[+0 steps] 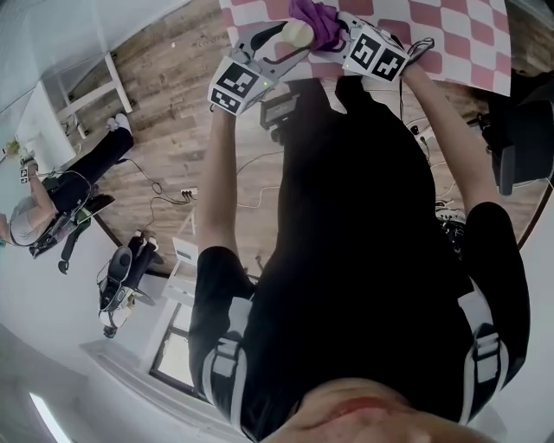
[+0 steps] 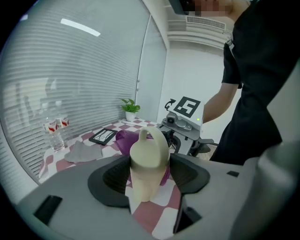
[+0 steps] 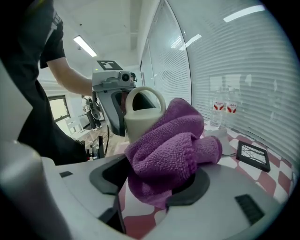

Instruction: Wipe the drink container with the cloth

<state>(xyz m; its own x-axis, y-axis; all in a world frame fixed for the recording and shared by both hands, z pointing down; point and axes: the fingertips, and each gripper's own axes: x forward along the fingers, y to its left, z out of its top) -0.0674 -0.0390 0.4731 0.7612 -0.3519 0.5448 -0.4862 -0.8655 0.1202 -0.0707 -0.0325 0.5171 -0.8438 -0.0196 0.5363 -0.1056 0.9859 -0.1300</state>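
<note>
A cream drink container with a loop handle stands upright between the pads of my left gripper, which is shut on its body. It is held over the pink-and-white checked table. A bunched purple cloth fills the jaws of my right gripper, which is shut on it. The cloth lies against the side of the container, just below the handle. Seen from the head, the two grippers meet at the table's near edge, the left gripper facing the right gripper.
On the table beyond lie a grey cloth, a black flat frame, two water bottles and a small potted plant. A black chair stands to the right. A seated person is far left on the wooden floor.
</note>
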